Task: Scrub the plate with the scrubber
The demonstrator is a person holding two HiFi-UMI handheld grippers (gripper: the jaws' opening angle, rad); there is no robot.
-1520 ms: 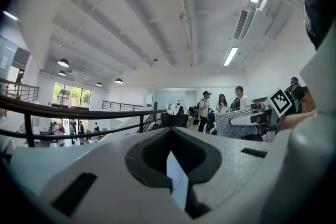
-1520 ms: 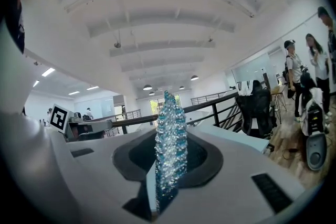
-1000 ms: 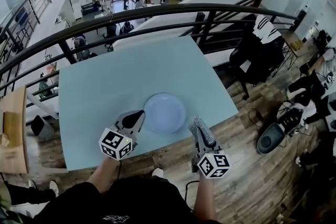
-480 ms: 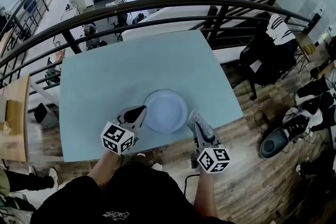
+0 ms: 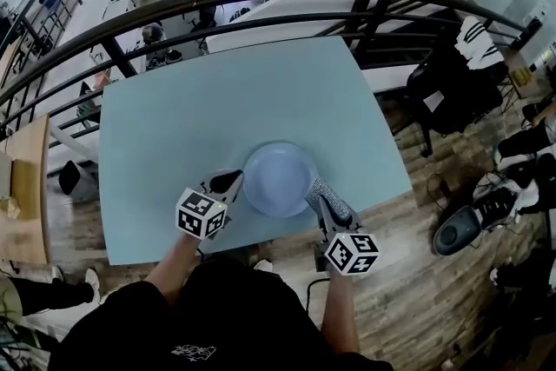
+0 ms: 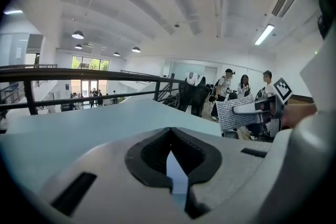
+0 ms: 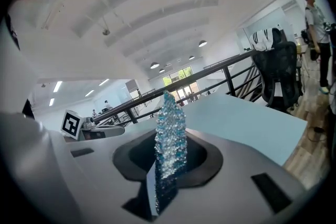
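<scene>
A pale blue round plate [image 5: 278,176] lies near the front edge of the light blue table [image 5: 191,109]. My left gripper [image 5: 231,181] is at the plate's left rim. In the left gripper view its jaws [image 6: 176,178] are shut on a thin pale sliver, the plate's edge [image 6: 176,164]. My right gripper [image 5: 326,202] is shut on a glittery silver-blue scrubber [image 5: 316,187], whose tip is at the plate's right rim. The scrubber [image 7: 170,134] stands upright between the right jaws [image 7: 166,178]. It also shows in the left gripper view as a sparkly patch [image 6: 237,114].
A black curved railing [image 5: 261,0] runs just beyond the table's far edge, with a lower floor and people behind it. Wooden floor [image 5: 417,274] and a black office chair [image 5: 452,82] lie to the right. The table's front edge is close to the person's body.
The right gripper with the scrubber has come in closer to the plate's right rim. The left gripper stays at the plate's left rim. The head view has shifted slightly.
</scene>
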